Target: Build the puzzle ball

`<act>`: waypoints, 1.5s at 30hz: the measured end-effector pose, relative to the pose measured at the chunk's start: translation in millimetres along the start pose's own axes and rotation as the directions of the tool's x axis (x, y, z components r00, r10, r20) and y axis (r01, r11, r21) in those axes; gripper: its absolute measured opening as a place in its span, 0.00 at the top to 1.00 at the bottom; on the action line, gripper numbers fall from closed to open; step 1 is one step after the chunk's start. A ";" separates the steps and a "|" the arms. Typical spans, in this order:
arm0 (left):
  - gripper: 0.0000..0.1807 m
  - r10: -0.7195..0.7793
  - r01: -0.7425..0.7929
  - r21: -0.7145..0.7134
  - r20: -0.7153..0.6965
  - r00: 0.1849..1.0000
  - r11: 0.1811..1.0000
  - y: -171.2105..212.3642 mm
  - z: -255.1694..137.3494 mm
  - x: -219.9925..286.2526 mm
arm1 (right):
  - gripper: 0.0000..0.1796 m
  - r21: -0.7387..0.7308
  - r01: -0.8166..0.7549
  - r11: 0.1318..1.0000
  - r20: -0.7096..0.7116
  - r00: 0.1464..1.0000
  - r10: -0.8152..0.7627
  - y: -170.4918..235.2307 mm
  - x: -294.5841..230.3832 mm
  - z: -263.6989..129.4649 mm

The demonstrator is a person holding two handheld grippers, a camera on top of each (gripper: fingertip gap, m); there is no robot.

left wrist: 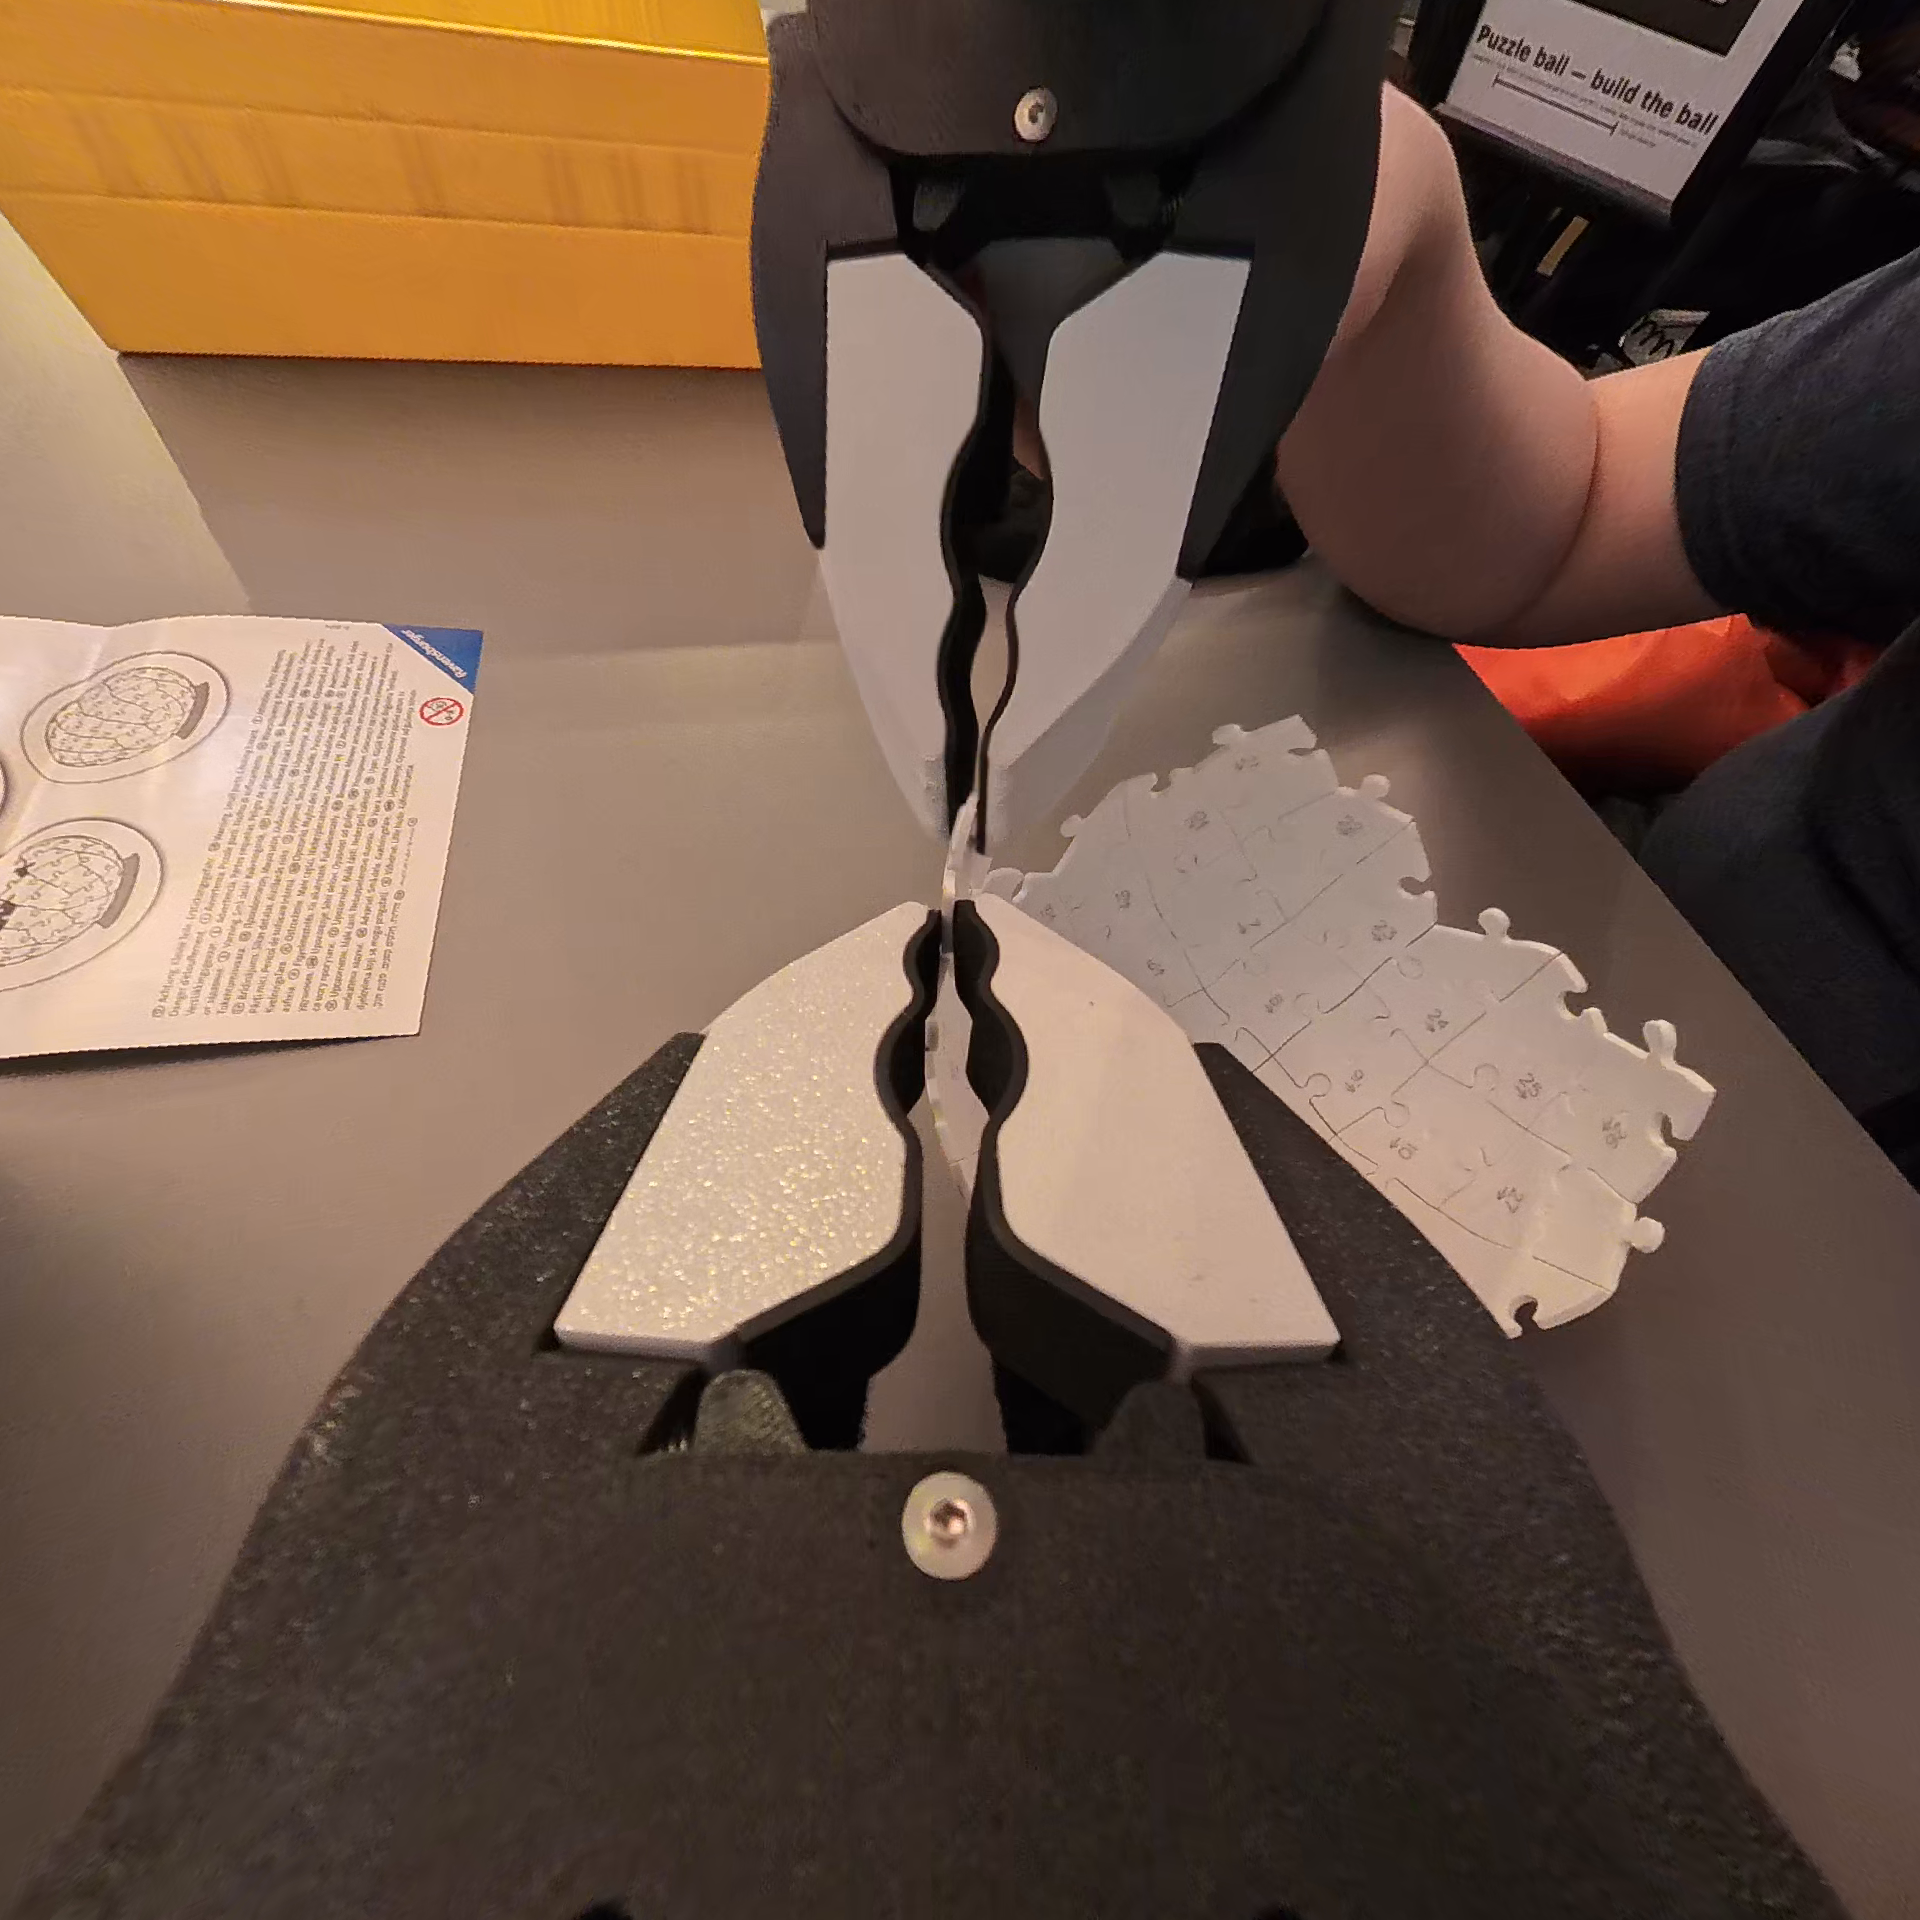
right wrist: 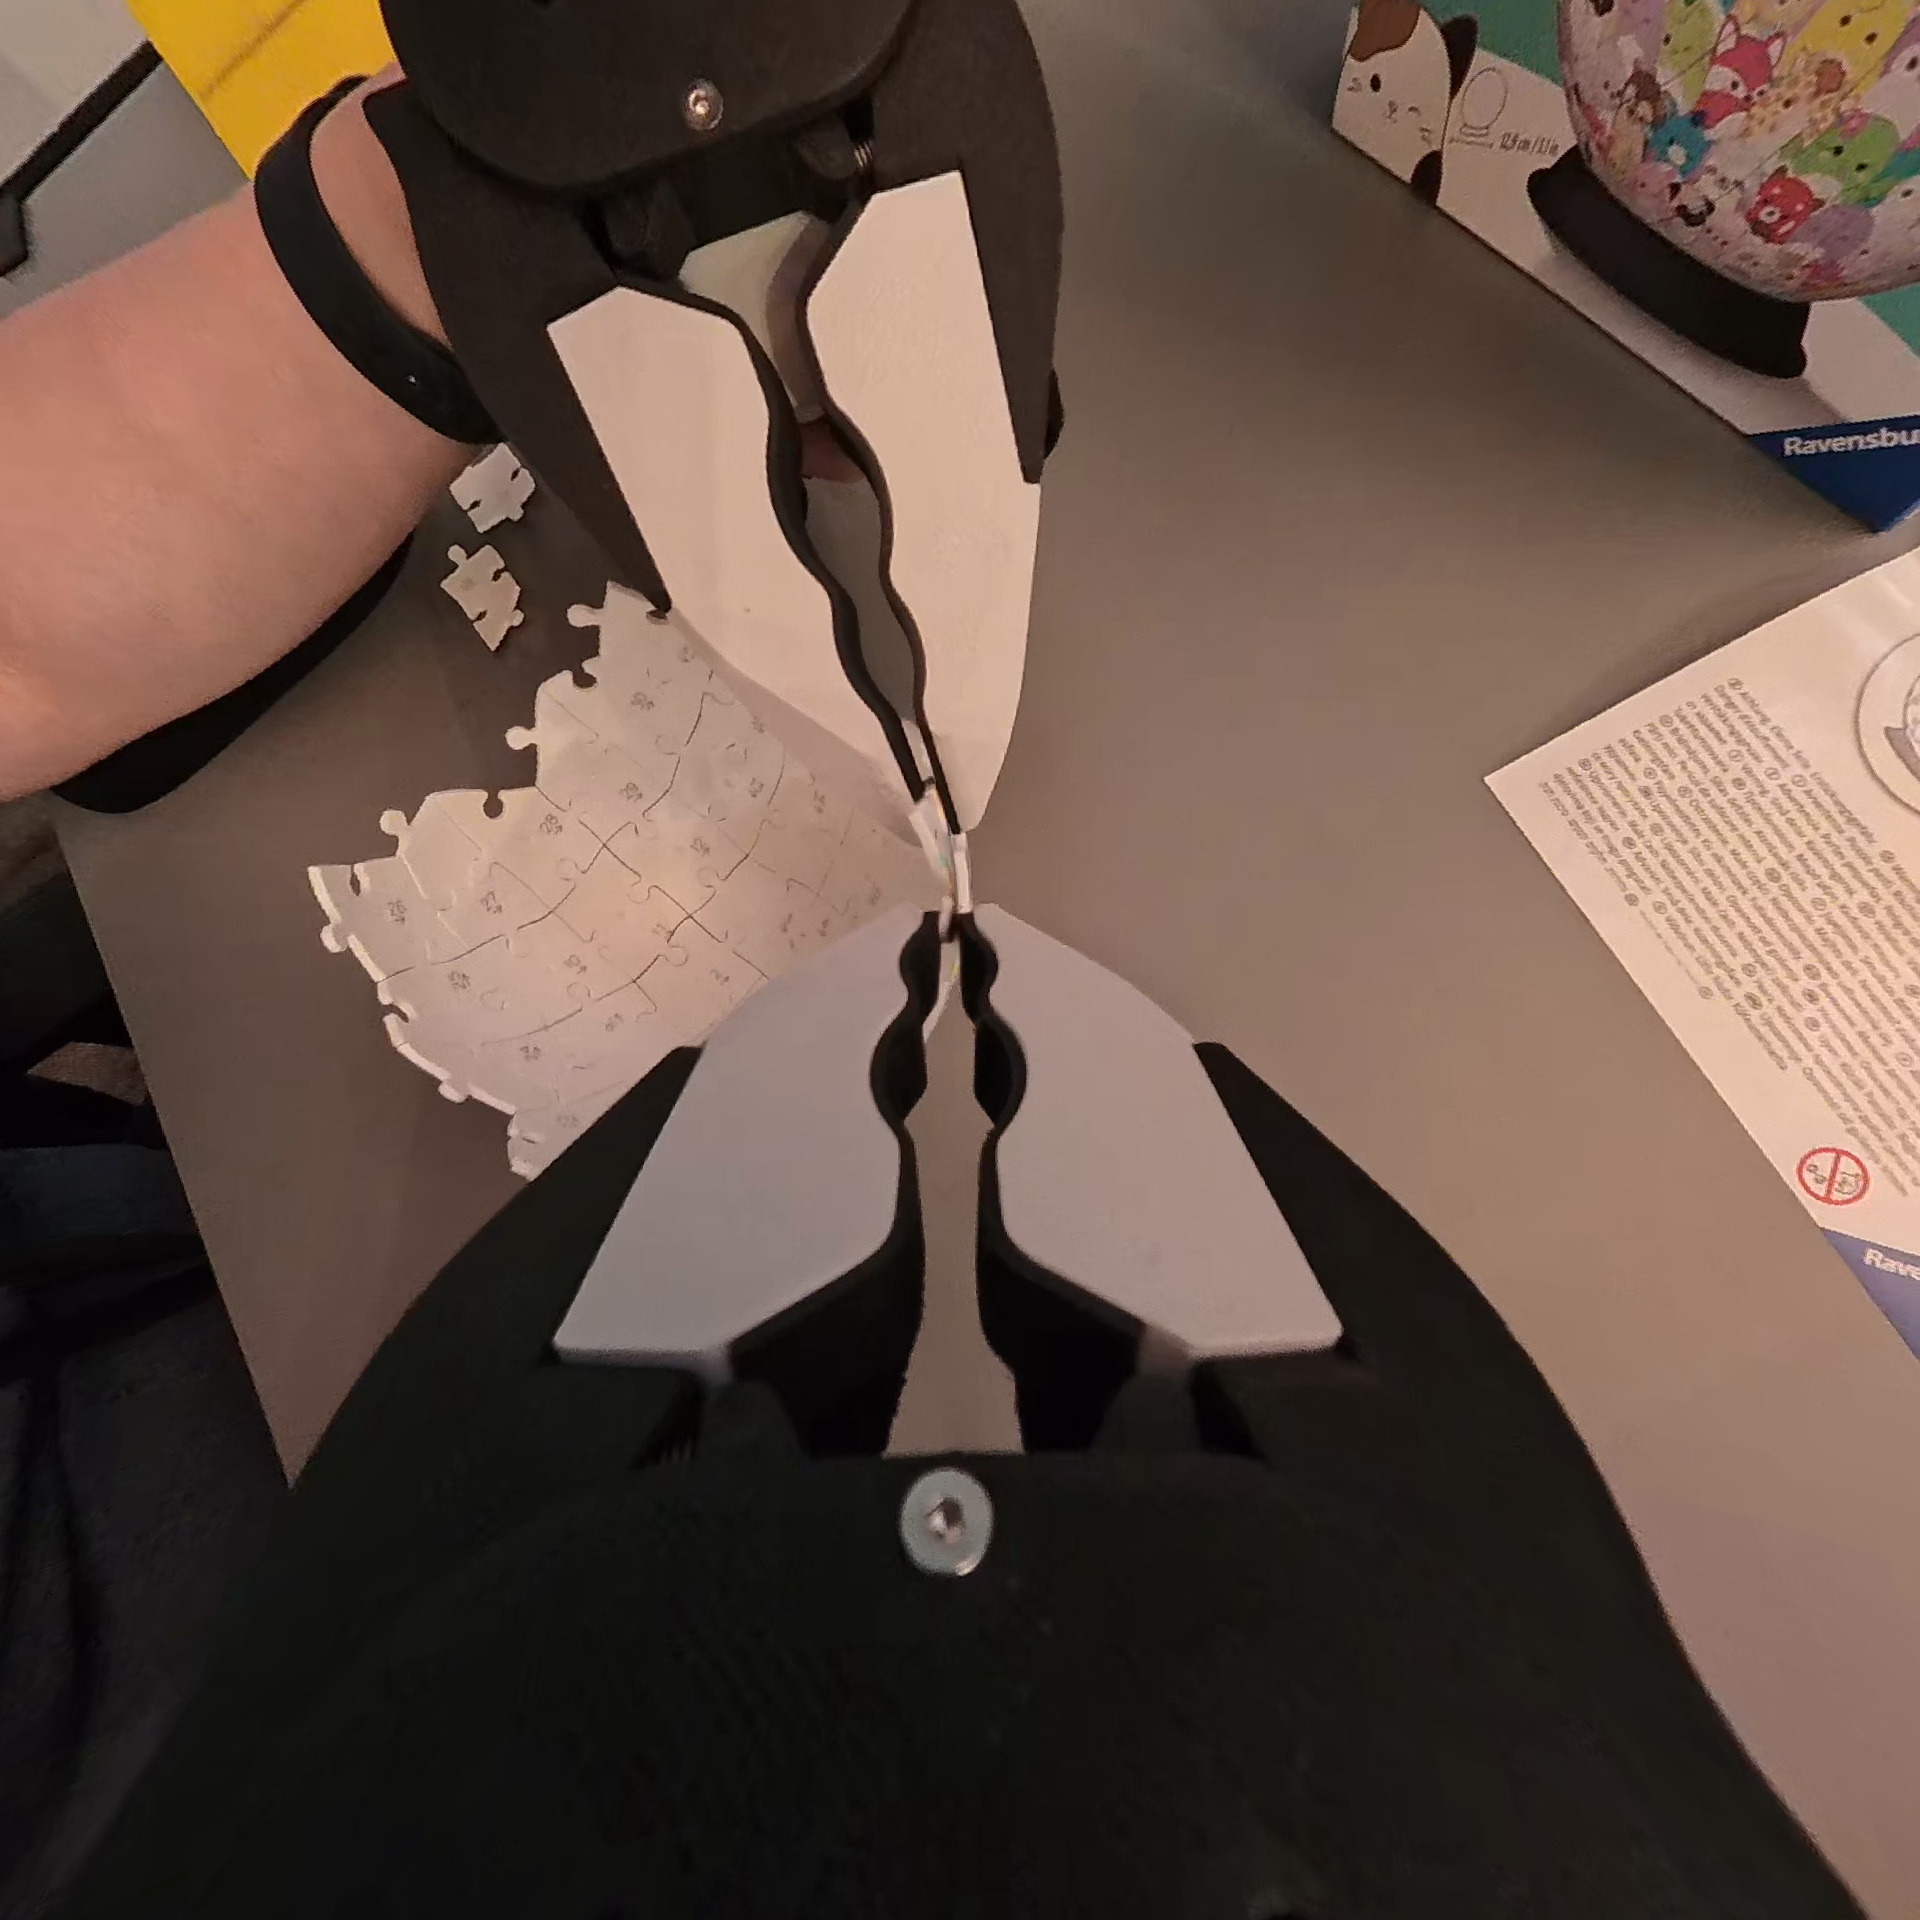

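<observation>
A curved, part-built puzzle section (left wrist: 1351, 1018), white side up with small printed marks, hangs edge-on between the two grippers just above the grey table (left wrist: 623, 582). It also shows in the right wrist view (right wrist: 582, 894). My left gripper (left wrist: 948, 920) is shut on the section's near edge. My right gripper (left wrist: 966, 826) comes in from the far side and is shut on white puzzle material at the same edge. The two sets of tips nearly touch. In the right wrist view my right gripper (right wrist: 948, 925) meets the left gripper (right wrist: 940, 821). I cannot tell whether the right one holds a separate piece.
An instruction leaflet (left wrist: 208, 831) lies left of the grippers; it also shows in the right wrist view (right wrist: 1714, 883). A yellow box (left wrist: 384, 177) stands behind. The puzzle's box (right wrist: 1662, 208) is far right. Two loose pieces (right wrist: 494, 488) lie by a person's arm (right wrist: 156, 499). Both grippers' tips are close together, under 4 cm apart.
</observation>
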State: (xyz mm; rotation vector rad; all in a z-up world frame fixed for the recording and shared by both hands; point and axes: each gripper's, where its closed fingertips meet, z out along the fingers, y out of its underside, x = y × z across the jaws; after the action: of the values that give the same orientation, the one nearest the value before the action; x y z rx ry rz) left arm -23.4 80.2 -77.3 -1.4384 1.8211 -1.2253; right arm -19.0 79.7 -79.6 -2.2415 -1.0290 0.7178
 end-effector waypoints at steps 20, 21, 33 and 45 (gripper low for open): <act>0.99 0.045 -0.045 -0.001 0.008 0.999 0.999 0.3 0.8 1.2 | 0.94 -0.035 0.015 0.999 -0.083 0.996 -0.018 3.7 3.4 3.6; 0.99 0.047 -0.047 -0.002 0.010 0.999 0.999 0.3 0.9 1.3 | 0.93 -0.031 0.016 0.999 -0.088 0.996 -0.018 3.1 3.4 3.3; 0.99 0.070 -0.069 -0.020 0.024 0.997 0.997 1.5 1.2 0.6 | 0.95 -0.048 -0.032 0.998 -0.075 0.997 0.028 9.8 4.3 12.6; 0.96 0.065 -0.063 -0.043 0.032 0.997 0.997 3.1 0.3 0.4 | 0.98 -0.033 -0.094 0.995 -0.061 0.994 0.092 9.2 5.6 14.8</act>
State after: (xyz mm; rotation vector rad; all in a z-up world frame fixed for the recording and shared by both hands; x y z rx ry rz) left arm -24.7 79.9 -80.1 -1.4034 1.8661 -1.1321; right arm -21.2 83.1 -97.5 -2.3400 -0.9207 0.6728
